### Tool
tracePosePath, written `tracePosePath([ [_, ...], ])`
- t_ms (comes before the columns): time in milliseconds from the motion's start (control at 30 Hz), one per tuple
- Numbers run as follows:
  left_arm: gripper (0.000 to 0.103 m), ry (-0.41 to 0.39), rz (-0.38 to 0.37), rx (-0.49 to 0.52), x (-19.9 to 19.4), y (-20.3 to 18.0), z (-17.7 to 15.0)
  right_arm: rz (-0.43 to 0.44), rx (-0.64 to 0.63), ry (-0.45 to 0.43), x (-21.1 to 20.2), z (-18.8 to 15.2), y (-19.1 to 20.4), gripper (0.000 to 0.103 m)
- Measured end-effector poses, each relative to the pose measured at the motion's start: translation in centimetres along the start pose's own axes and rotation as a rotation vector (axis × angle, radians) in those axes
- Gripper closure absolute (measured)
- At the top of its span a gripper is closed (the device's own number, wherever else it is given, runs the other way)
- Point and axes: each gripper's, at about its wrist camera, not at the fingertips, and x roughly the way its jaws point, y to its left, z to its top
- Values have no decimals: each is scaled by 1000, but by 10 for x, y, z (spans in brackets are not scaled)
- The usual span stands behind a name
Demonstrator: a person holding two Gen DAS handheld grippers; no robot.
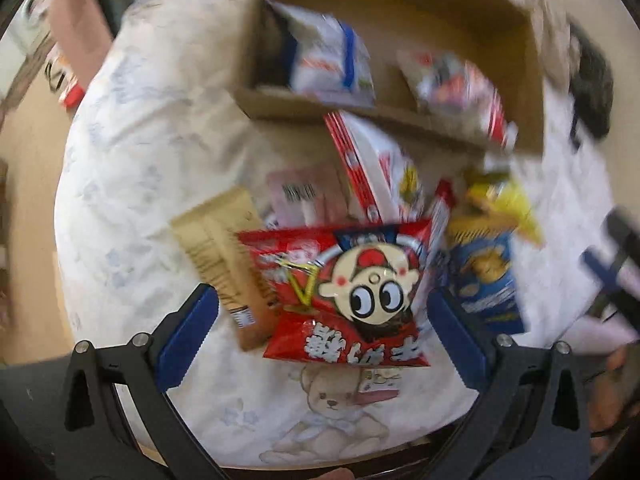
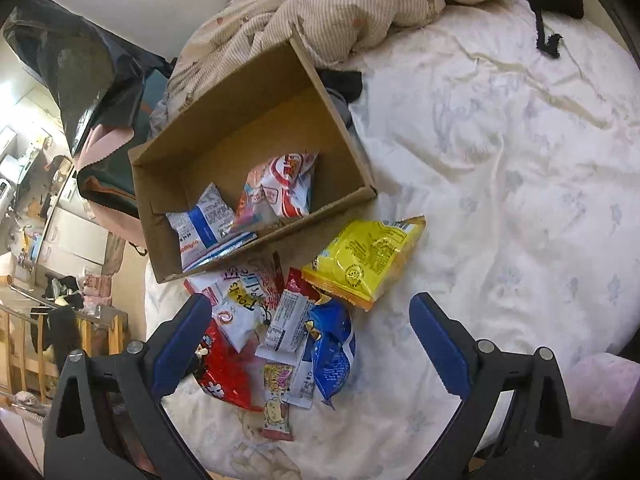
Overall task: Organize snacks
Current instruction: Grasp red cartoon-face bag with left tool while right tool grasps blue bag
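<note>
Red cartoon-face snack bag (image 1: 352, 292) sits right between the blue pads of the left gripper (image 1: 320, 328), which is spread wide with nothing pinched. The bag lies flat on the white bedsheet (image 1: 140, 160), and its edges don't look like they touch either pad, though the left wrist view is pretty blurry. Just beside the bag on one side is a tan wrapper (image 1: 224, 264), on the other a blue packet (image 1: 486, 280) and a yellow bag (image 1: 504, 204) past that. A white pack with red stripes (image 1: 372, 176) leans between the pile and the cardboard box (image 1: 280, 104) further ahead.

Right gripper (image 2: 310, 346) is also wide open and holding nothing. It hangs above the same heap: the blue packet (image 2: 332, 352) and a small white wrapper (image 2: 286, 324) lie between its pads, and the red bag (image 2: 224, 372) pokes out from under the left-hand pad. The yellow bag (image 2: 366, 260) is just ahead of the pile, near the box's front corner.

The box (image 2: 160, 216) is on the bed, open side up, with two packs inside already: a white one with a blue stripe (image 2: 204, 224) and a white-and-red one (image 2: 284, 188), both down at the near end. A striped beige duvet (image 2: 340, 4) is bunched up behind the box.
</note>
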Motion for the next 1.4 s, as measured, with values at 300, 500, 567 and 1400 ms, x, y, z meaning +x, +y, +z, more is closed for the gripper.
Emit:
tracePosePath([
  [300, 20, 90, -29, 9, 29, -9, -7, 6, 64, 233, 51, -8, -16, 2],
  [500, 22, 114, 11, 44, 41, -18, -14, -55, 56, 319, 85, -15, -13, 15],
  [567, 26, 114, 8, 59, 40, -22, -17, -72, 46, 342, 93, -19, -12, 21],
  [1400, 55, 25, -60, -18, -29, 1, -10, 194, -102, 239, 38, -34, 26, 76],
])
